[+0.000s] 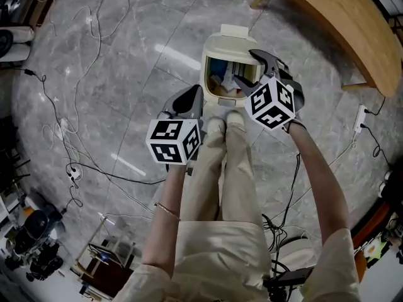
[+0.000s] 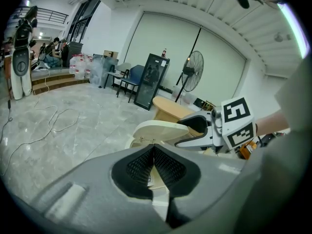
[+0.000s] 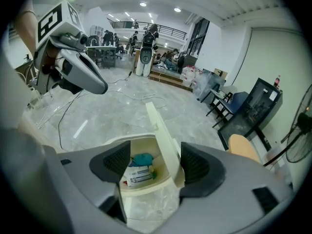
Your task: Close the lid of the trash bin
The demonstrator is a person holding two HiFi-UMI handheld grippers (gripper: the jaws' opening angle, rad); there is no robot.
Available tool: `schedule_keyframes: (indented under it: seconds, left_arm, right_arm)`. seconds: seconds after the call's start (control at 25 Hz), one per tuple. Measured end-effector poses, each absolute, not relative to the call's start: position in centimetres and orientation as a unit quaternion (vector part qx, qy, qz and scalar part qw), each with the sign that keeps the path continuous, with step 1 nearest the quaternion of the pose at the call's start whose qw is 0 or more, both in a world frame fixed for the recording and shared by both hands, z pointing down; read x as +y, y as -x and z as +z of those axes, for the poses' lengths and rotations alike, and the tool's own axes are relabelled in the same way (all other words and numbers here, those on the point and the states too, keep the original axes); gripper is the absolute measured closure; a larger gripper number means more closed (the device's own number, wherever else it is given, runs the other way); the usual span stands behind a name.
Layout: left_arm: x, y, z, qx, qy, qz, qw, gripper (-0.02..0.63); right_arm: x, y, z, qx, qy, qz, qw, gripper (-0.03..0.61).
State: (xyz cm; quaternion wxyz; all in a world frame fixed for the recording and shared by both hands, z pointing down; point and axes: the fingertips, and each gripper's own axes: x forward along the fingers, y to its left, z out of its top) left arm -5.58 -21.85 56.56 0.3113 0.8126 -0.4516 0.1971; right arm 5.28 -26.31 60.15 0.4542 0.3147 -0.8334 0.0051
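**Trash bin.** The trash bin [image 1: 206, 74] stands on the floor [image 1: 126, 74], just ahead of the person's shoes [image 1: 218, 125] and well apart from the wooden table [image 1: 340, 24]. Its mouth is uncovered. Paper packaging and a blue-green item [image 3: 141, 159] lie inside.

**Lid.** The lid [image 3: 163, 128] stands nearly upright on its hinge at the bin's far rim. This position leaves the opening exposed, so the closing step is judged not yet done.

**Right hand-held gripper.** The right hand-held gripper [image 1: 249, 68] is held over the bin's right rim with its jaws wide apart. In the right gripper view the raised lid runs up between the two pads, close to the right-hand pad [image 3: 196, 167]. Contact cannot be confirmed, and nothing is clamped. This placement probably prepares the jaws to take or push the lid's edge and swing it down.

**Left hand-held gripper.** The left hand-held gripper [image 2: 153, 152] has its pads pressed together with nothing between them. It hangs at the bin's near left side, clear of the lid's likely path, and appears to have no part in the current step.

**Surroundings.** Loose cables [image 1: 69, 137] lie on the floor to the left, away from the bin.
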Motion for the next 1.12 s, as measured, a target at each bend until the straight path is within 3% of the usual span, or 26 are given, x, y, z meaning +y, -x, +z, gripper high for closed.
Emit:
schedule_keyframes:
  seconds: [1.12]
  left_arm:
    - [-17.5,5.1,60.7,-0.434,-0.807,0.202,0.345,0.591]
  right_arm:
    - [-19.6,-3.7,65.8,-0.843,-0.273,0.046,0.462,0.273]
